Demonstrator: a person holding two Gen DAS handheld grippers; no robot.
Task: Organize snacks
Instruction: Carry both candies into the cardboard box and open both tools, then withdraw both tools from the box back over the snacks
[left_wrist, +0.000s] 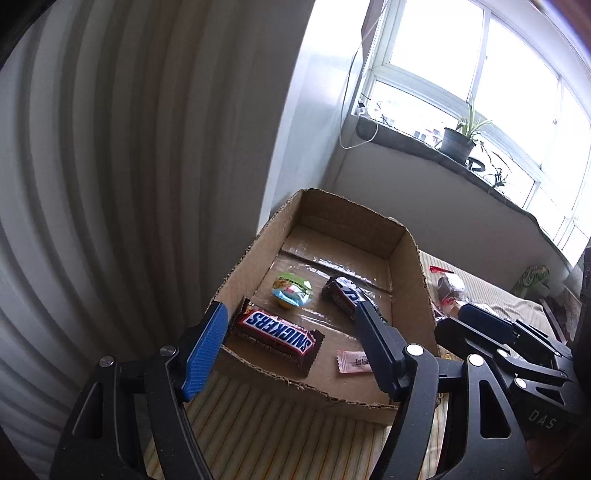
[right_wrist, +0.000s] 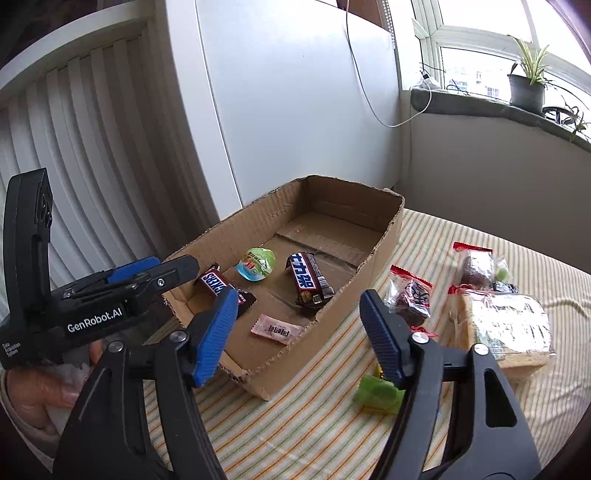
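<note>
- We are seeing the left tool (left_wrist: 288, 325) standing wide with nothing between its blue pads, hanging over the near left corner of the cardboard box (left_wrist: 410, 258).
- The right tool (right_wrist: 299, 317) is also standing wide and empty, hovering over the box's near end and the striped cloth (right_wrist: 332, 369) beside it.
- Inside the box we are counting four snacks: a Snickers bar (left_wrist: 277, 332) lying flat along the near left wall, a small jelly cup (left_wrist: 291, 291) with a green lid just beyond it, a second chocolate bar (right_wrist: 308, 284) with blue lettering resting tilted near the right wall, and a pink sachet (right_wrist: 277, 328) lying flat near the front edge.
- The box itself is shallow and open-topped, its cut edges ragged, its floor showing taped seams.
- Outside it, to the right on the cloth, we are seeing clear bags with red seals (right_wrist: 410, 295) holding dark pieces, a larger wrapped block (right_wrist: 506, 328), and a green wrapper (right_wrist: 376, 395) partly covered by the right tool's finger.
- The print on the block is too blurred for us to read, and the Snickers bar is partly covered by the right tool's left finger in the right wrist view.
- A hand (right_wrist: 40, 395) is gripping the left tool's handle at the picture's edge, cut off.
</note>
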